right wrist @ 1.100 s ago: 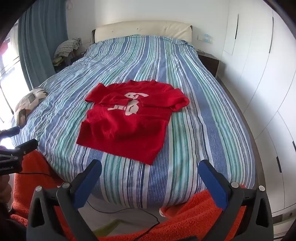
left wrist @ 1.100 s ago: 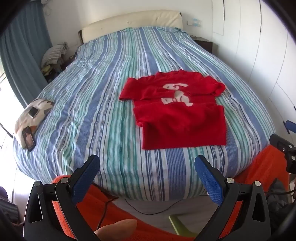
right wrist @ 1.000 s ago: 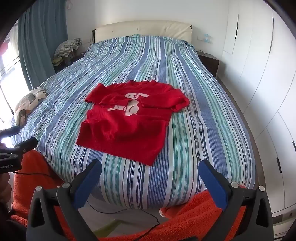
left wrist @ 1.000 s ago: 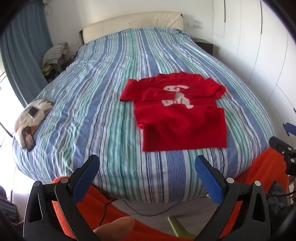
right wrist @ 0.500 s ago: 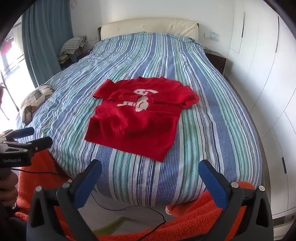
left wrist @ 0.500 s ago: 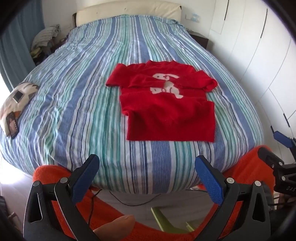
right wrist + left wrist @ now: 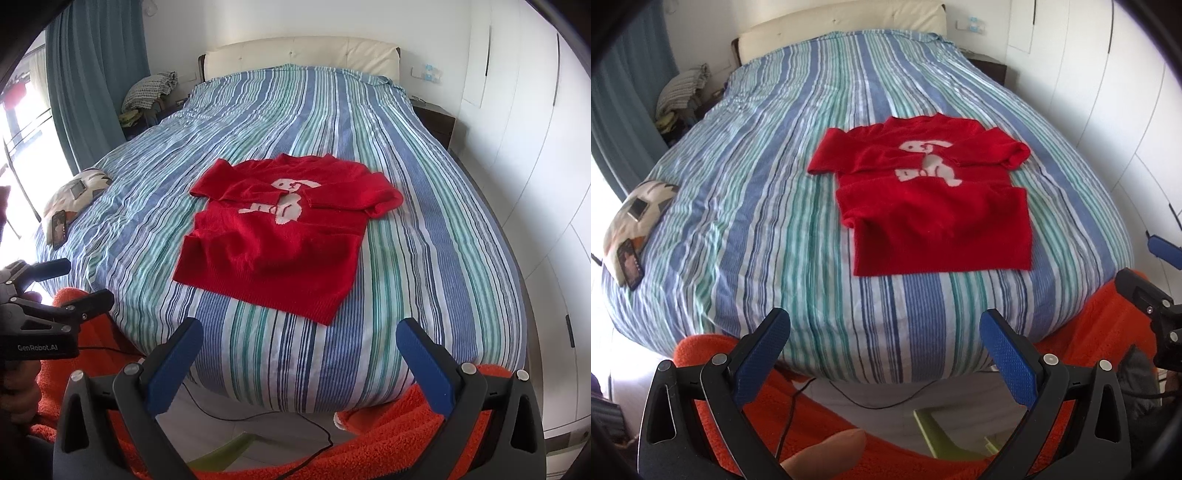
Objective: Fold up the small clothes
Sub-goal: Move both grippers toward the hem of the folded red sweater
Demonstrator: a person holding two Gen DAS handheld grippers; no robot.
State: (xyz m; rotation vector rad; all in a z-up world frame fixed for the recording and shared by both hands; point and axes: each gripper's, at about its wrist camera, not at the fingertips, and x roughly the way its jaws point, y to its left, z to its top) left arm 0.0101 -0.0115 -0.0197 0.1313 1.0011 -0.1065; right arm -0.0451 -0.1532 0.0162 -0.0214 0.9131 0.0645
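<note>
**Sweater lies ahead of both claws, hem edge nearest**

I see the red sweater (image 7: 934, 206) flat on the striped bed (image 7: 757, 184), collar toward the headboard and hem toward me, both sleeves already crossed over the chest. Its long axis runs away from me, up the bed.

My left claw (image 7: 884, 350) is released, jaws spread wide and holding nothing, back from the foot of the bed; from it the sweater sits ahead and a little right. My right claw (image 7: 299, 358) is also released and empty; from it the sweater (image 7: 280, 236) lies ahead and slightly left, its near-right hem corner closest.

I judge neither claw clearly nearer, so the next fold likely calls for 2 hem corners, 1 for each claw, then carrying the hem toward the collar.
</note>
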